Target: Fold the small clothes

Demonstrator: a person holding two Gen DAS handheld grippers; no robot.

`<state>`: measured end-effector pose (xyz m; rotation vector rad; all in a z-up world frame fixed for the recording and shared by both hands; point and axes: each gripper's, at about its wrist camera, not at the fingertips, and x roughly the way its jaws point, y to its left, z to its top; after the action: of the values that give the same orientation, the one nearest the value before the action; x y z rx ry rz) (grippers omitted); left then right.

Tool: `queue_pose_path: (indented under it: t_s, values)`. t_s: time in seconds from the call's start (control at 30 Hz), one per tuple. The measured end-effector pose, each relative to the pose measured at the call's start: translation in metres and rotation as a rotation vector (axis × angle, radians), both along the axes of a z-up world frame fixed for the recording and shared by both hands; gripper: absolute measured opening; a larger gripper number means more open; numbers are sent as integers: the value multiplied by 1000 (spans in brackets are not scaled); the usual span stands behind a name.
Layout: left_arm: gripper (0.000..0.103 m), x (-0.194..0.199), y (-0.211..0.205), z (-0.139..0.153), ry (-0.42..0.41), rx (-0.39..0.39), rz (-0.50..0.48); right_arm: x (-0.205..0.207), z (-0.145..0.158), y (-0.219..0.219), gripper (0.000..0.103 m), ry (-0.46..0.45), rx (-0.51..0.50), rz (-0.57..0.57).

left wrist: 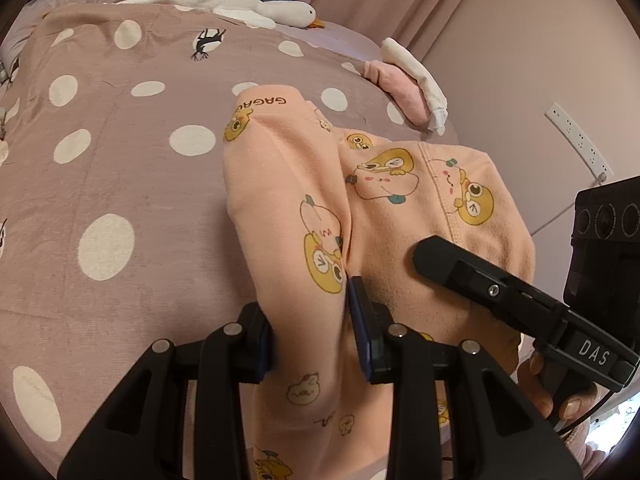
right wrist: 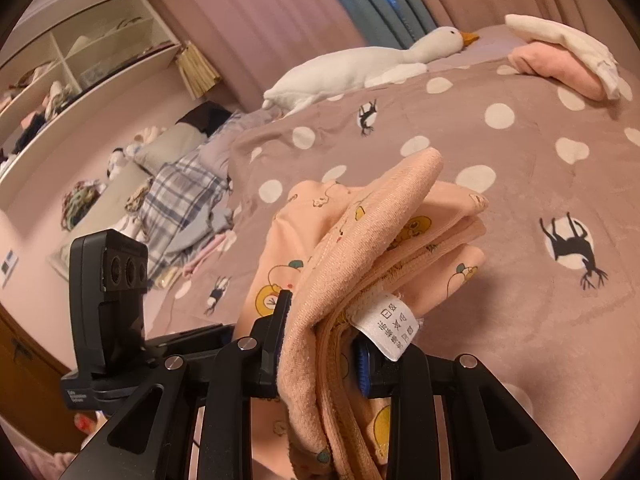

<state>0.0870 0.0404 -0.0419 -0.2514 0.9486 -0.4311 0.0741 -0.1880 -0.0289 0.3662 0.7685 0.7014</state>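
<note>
The garment (left wrist: 384,200) is a small peach piece with cartoon prints, and it is held up over the bed (left wrist: 120,180), partly folded into several layers. The left tongs (left wrist: 310,320) are closed on a thick fold of it near the lower edge. The right tongs (right wrist: 324,344) are closed on the bunched edge where the white care label (right wrist: 394,324) hangs out. In the left view, the right tool lies across the cloth, with one black finger over the printed side.

From here the fold probably needs to be laid flat and pressed. The risk is that the layers slide apart when they come down, because the right tongs pinch many layers at once and some of them look loose at the far end. If one side lets go too early, the cloth may drop open and the fold will be lost. The soft cover can also drag the bottom layer and make wrinkles.

The bed has a mauve cover with white dots and small black deer. A folded pile (left wrist: 404,80) of pink and white cloth sits near the far edge, well apart from the garment. A white goose toy (right wrist: 360,64) lies by the curtains (right wrist: 280,8). Beyond the bed, the right view shows shelves (right wrist: 80,60) and more loose clothes (right wrist: 180,200).
</note>
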Motion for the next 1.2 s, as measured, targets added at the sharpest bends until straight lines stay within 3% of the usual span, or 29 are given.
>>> queue_pose_path:
  t_s: [0.6,1.2]
  values:
    - [32,1,28,8,-16,-10,64,10,6,28,29,-28,-7,69]
    - [32,18,36,-6,22,-19,101,21,-2,45,29,1,-17,88]
